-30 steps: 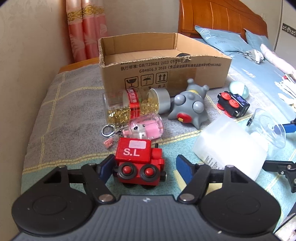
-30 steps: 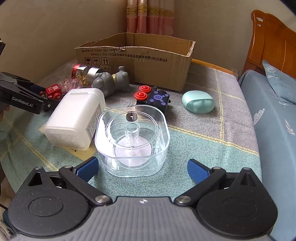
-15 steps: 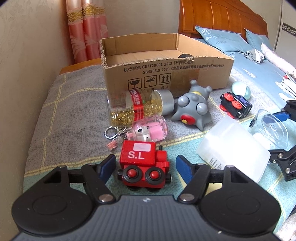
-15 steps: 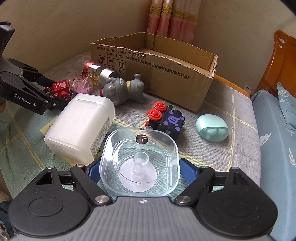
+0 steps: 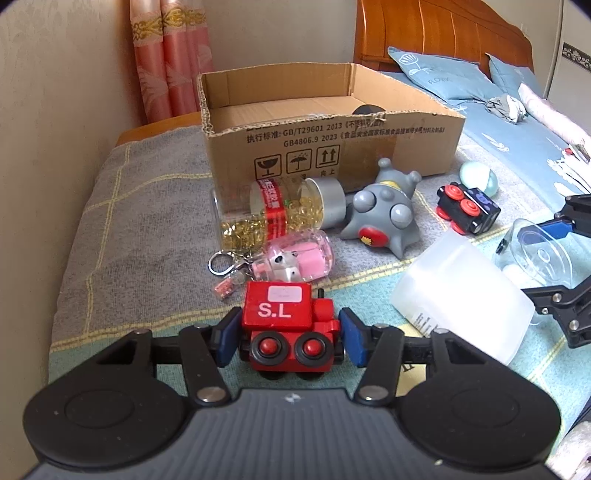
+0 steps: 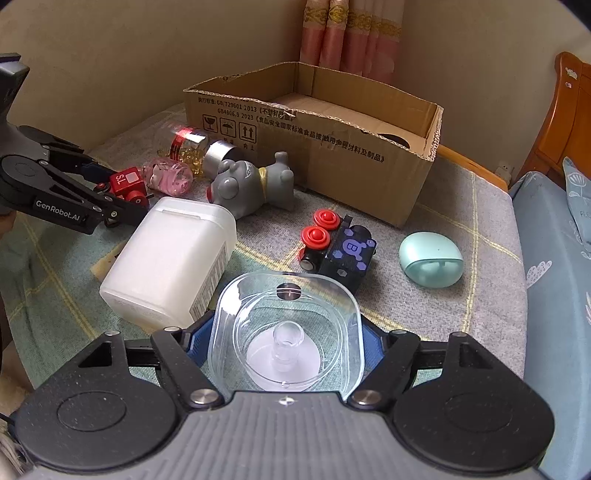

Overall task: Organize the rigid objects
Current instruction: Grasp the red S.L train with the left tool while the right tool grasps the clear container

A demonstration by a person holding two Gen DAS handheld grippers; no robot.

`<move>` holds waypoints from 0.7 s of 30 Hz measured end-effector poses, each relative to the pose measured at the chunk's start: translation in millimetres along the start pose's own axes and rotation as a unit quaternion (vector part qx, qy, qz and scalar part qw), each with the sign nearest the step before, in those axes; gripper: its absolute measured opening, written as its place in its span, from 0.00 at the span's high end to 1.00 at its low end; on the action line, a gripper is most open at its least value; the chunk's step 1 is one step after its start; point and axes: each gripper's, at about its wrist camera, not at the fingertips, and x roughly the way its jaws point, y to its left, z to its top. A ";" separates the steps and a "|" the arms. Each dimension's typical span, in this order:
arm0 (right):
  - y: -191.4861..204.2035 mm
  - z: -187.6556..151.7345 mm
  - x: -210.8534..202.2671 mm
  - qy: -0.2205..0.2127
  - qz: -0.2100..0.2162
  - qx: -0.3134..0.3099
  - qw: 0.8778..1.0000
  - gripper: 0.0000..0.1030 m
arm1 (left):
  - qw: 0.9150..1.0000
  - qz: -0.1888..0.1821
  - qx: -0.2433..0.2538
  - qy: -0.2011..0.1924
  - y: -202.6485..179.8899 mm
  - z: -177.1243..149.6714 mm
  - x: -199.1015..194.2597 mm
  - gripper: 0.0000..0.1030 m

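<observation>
Now closed since a second ago: left claw [image 5: 289,338] gripping red toy train [image 5: 289,326], right claw [image 6: 284,341] clamping clear container [image 6: 284,332], near cardboard box [image 6: 332,147]; six items left on bed.

Pink curtain [image 5: 168,55], wooden headboard [image 5: 424,33], pillows [image 5: 439,79]

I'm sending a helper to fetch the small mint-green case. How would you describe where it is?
Find the open cardboard box on the bed. Just before its right-hand corner lies the mint-green case, right of the black toy car. It is the only smooth, pebble-shaped, pale green thing there.
</observation>
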 end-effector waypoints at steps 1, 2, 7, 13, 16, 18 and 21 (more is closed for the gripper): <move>0.1 0.1 -0.6 0.002 0.000 -0.002 1.000 0.23 | 1.000 0.000 -0.001 0.000 0.1 0.1 -1.0 0.47; 0.0 0.2 -0.9 0.003 0.000 -0.001 1.000 0.23 | 1.000 0.002 -0.003 0.001 0.1 0.4 -2.0 0.47; 0.7 -1.8 -7.1 0.009 -0.001 -0.013 1.000 0.23 | 1.000 0.012 -0.002 0.001 -2.2 3.0 -13.8 0.47; -2.7 -2.6 -22.7 0.005 -0.001 -0.023 1.000 0.23 | 1.000 0.008 0.003 -0.002 -7.3 8.7 -29.7 0.52; -5.7 0.6 -31.9 -0.001 -0.001 -0.028 1.000 0.23 | 1.000 0.005 0.016 -0.007 -12.9 12.8 -36.5 0.52; -6.7 2.9 -36.8 -0.008 -0.009 -0.033 0.999 0.23 | 1.000 0.007 0.019 -0.010 -15.5 15.1 -39.6 0.52; -8.6 5.6 -42.0 -0.015 -0.012 -0.034 0.999 0.23 | 1.000 0.006 0.024 -0.014 -17.1 17.8 -43.4 0.52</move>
